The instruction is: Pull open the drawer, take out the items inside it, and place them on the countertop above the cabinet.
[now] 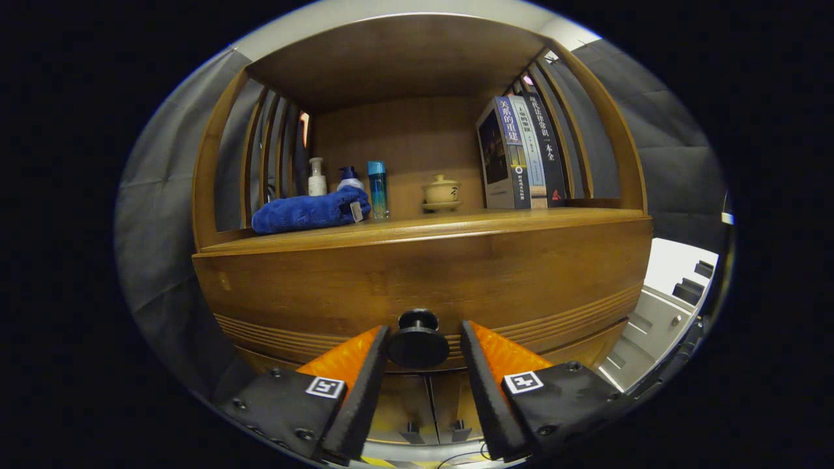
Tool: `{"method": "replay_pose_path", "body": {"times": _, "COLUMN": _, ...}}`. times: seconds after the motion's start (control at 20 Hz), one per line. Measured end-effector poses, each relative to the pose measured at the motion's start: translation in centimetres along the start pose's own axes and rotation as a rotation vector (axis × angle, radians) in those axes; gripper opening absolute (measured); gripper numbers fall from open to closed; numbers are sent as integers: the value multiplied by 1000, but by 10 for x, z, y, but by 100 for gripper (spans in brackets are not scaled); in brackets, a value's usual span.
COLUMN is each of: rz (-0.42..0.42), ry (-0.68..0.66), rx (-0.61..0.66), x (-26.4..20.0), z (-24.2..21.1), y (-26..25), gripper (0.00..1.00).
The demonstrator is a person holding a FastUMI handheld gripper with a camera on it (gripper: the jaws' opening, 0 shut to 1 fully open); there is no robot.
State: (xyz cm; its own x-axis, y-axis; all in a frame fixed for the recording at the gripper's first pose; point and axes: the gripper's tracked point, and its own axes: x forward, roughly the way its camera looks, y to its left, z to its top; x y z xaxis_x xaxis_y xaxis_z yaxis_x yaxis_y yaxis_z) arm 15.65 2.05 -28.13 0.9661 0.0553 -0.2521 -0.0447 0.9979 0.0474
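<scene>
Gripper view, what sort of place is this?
Likely a mock home corner in a booth: a wooden cabinet whose countertop holds books, toiletry bottles and a blue towel; open jaws flank the drawer knob.

A wooden cabinet [417,273] fills the booth, its open shelf framed by curved slatted sides [260,156] and a plain wood back panel [397,150] under a flat wooden top [397,58]. On the countertop [423,228] stand three upright books [521,153] at one end, a small lidded ceramic cup on a saucer [441,193] near the middle, and a folded blue towel [309,210] at the other end, with a clear pump bottle [316,177], a blue-capped bottle [350,177] and a slim blue bottle [378,189] behind it. Grey cloth [664,150] hangs on both sides. A pale floor or surface [671,264] shows past the cabinet's corner.
</scene>
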Motion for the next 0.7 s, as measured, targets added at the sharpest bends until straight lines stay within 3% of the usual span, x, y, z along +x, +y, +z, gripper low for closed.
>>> {"method": "replay_pose_path", "body": {"times": 0.25, "rz": -6, "ry": -9, "rx": -12, "x": 0, "z": 2, "y": 0, "gripper": 53}}
{"method": "replay_pose_path", "body": {"times": 0.3, "rz": 0, "ry": -7, "rx": 4, "x": 4, "z": 2, "y": 1, "gripper": 44}}
{"method": "replay_pose_path", "body": {"times": 0.7, "rz": -6, "ry": 20, "rx": -4, "x": -15, "z": -1, "y": 2, "gripper": 38}}
